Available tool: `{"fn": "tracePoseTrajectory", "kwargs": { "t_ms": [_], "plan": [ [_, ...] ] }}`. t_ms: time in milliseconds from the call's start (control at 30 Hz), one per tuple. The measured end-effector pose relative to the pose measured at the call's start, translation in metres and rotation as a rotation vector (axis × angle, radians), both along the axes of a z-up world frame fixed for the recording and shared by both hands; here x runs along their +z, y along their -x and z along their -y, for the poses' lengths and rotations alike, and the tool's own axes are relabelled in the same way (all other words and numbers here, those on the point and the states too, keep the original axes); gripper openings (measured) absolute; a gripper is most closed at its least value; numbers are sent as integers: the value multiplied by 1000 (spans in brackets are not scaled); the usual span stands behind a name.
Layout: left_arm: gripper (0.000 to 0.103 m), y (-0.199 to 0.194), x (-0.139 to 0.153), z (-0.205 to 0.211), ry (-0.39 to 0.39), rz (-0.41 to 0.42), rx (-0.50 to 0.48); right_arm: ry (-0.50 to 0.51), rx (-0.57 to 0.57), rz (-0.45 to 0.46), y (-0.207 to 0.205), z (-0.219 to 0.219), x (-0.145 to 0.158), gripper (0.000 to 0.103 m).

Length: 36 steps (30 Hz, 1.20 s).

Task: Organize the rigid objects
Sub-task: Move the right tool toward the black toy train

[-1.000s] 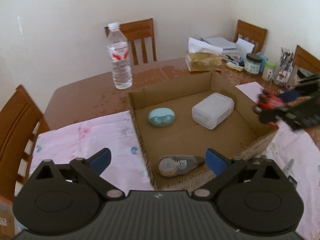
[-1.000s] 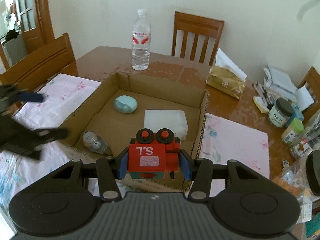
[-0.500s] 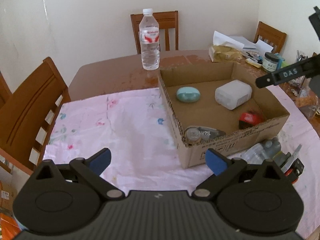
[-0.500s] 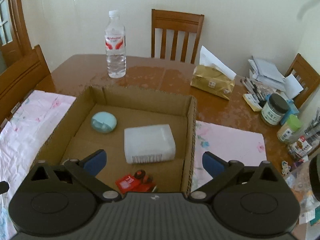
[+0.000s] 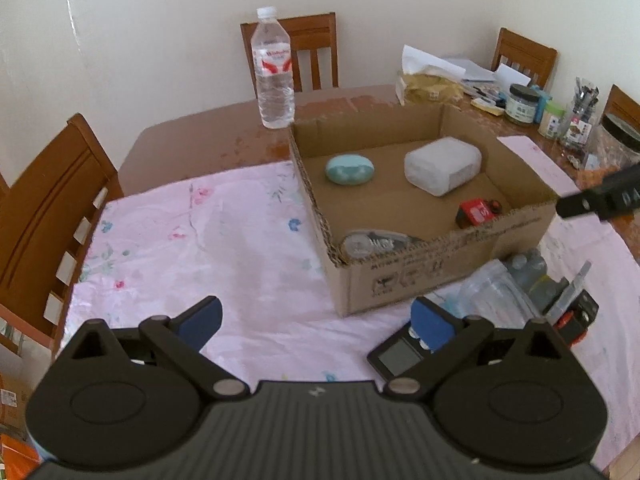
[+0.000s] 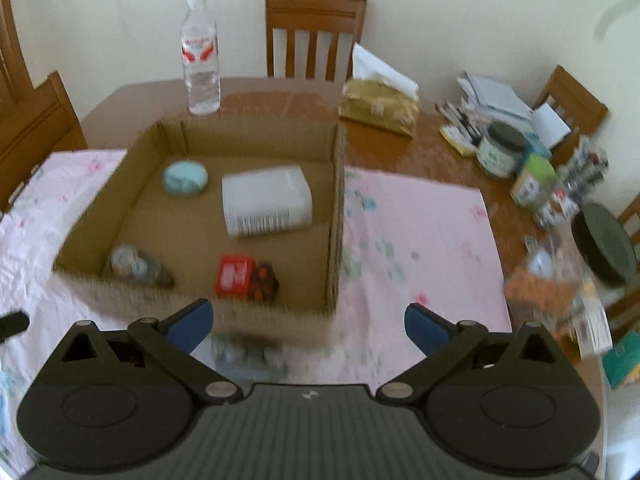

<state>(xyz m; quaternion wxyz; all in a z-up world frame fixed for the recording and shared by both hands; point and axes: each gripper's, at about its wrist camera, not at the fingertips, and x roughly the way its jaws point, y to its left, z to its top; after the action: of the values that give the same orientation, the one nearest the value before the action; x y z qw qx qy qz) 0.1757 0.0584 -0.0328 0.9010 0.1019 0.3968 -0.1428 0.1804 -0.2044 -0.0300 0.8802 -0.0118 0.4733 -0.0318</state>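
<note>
A shallow cardboard box (image 5: 400,276) (image 6: 336,200) sits on the pink cloth. Inside lie a teal oval case (image 5: 349,168) (image 6: 185,177), a white plastic box (image 5: 442,165) (image 6: 266,200), a grey tape dispenser (image 5: 374,243) (image 6: 138,266) and a red toy block (image 5: 476,213) (image 6: 240,276). My left gripper (image 5: 316,320) is open over the cloth, near the box's front. My right gripper (image 6: 306,322) is open just short of the box's near wall, with nothing between its fingers. A small black digital scale (image 5: 396,356) lies by the left gripper's right finger.
A water bottle (image 5: 274,70) (image 6: 200,60) stands behind the box. A clear plastic bag (image 5: 500,280), a black-and-orange tool (image 5: 576,312), a tissue pack (image 6: 380,108), jars (image 6: 500,148) and stationery crowd the right side. Wooden chairs (image 5: 48,200) ring the table.
The right gripper opened and dropped the red toy block into the box, then pulled back from the box. The left gripper drew back from the box toward the cloth's front.
</note>
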Motion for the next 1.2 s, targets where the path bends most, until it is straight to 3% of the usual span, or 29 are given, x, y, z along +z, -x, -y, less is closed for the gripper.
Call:
{"fn": "tracePoseTrajectory", "kwargs": {
  "t_ms": [367, 767, 1033, 1200],
  "plan": [
    [100, 16, -7, 4, -6, -28, -20, 0, -33, -108, 51, 3, -25, 103],
    [100, 27, -11, 11, -32, -51, -48, -32, -70, -120, 45, 11, -44, 103],
    [100, 28, -14, 16, -40, -64, -55, -94, -62, -146, 67, 20, -49, 103],
    [100, 28, -15, 24, -38, -64, -74, -77, -35, -176, 79, 22, -51, 103]
  ]
}}
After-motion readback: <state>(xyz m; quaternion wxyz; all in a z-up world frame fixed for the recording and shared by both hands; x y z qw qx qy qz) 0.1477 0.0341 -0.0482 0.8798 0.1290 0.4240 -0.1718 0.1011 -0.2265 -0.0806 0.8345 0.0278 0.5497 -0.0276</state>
